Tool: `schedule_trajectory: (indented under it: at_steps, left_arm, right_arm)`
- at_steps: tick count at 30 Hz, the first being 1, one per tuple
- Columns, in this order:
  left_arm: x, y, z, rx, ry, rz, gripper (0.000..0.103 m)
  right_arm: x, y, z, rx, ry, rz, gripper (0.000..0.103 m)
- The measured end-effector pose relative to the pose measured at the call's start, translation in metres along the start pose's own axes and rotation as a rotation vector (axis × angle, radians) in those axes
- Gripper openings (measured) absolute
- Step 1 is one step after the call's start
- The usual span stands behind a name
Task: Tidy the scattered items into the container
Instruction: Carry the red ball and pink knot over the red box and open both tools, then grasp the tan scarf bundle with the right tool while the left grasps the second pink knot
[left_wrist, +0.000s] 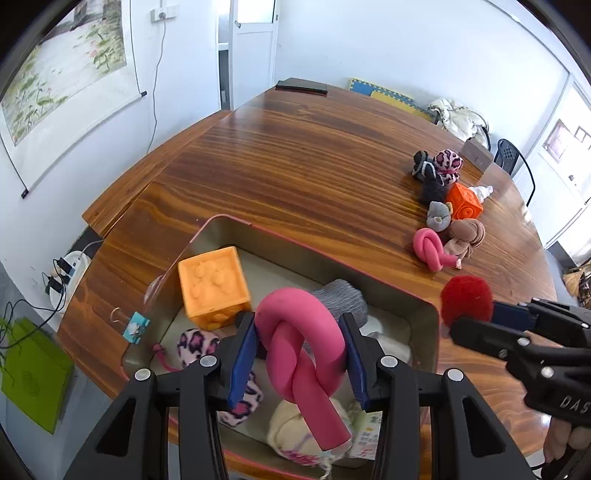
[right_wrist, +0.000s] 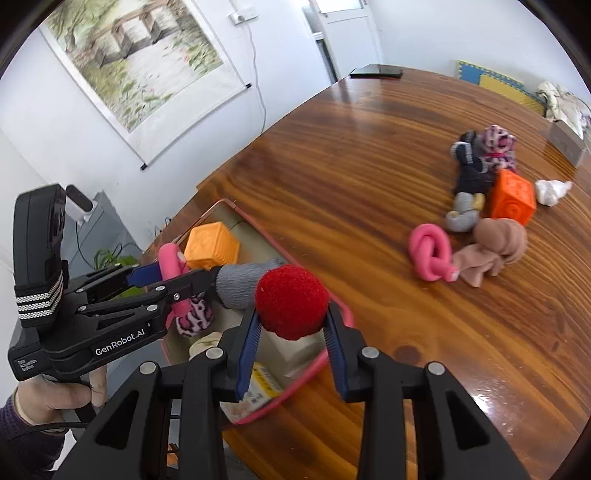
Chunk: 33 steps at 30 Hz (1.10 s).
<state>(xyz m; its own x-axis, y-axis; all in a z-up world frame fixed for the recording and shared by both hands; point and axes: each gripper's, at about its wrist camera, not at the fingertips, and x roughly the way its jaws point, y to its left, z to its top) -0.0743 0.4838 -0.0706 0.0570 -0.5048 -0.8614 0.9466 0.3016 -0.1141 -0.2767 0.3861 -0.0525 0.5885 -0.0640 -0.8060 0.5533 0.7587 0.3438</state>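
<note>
My left gripper (left_wrist: 301, 328) is shut on a pink knotted foam tube (left_wrist: 301, 350) and hangs over the pink-rimmed container (left_wrist: 424, 314). My right gripper (right_wrist: 291, 317) is shut on a red pom-pom ball (right_wrist: 291, 302) just above the container's near right corner (right_wrist: 343, 314); that ball (left_wrist: 466, 300) also shows at the right of the left wrist view. Inside the container lie an orange cube (left_wrist: 212, 286), a grey roll (left_wrist: 341, 299), leopard-print fabric (left_wrist: 197, 345) and a cream item (left_wrist: 291, 428). A scattered pile sits on the table: another pink knot (right_wrist: 430, 256), beige cloth (right_wrist: 491, 247), an orange cube (right_wrist: 513, 201).
The pile also holds a grey sock (right_wrist: 461, 214), dark socks (right_wrist: 471, 166), a leopard-print piece (right_wrist: 496, 146) and a white wad (right_wrist: 552, 192). A dark flat object (right_wrist: 376, 72) lies at the table's far end. A hand (right_wrist: 55, 397) grips the left tool. A binder clip (left_wrist: 135, 326) lies beside the container.
</note>
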Motion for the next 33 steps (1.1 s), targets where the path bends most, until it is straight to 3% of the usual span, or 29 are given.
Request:
schedule_trajectory:
  at_steps: [5,7,15,25,33]
  left_arm:
    - [0.004,0.022,0.0,0.003,0.014,-0.034,0.047]
    - [0.01,0.028,0.002,0.012,0.034,-0.055,0.055]
    - [0.008,0.04,0.012,0.051,0.029,-0.132,0.055]
    - [0.011,-0.001,0.041,0.122,0.022,-0.235,0.056]
    - [0.021,-0.054,0.065,0.074,0.019,-0.254,0.09]
  right_arm:
    - [0.025,0.024,0.001,-0.009,0.047,-0.002,0.04]
    - [0.032,0.03,0.002,0.002,0.054,-0.008,0.044]
    - [0.038,0.032,0.004,0.097,0.048,-0.041,0.052]
    - [0.019,0.002,-0.001,0.216,-0.002,-0.134,0.052]
    - [-0.014,-0.057,0.001,0.28,-0.031,-0.192,0.052]
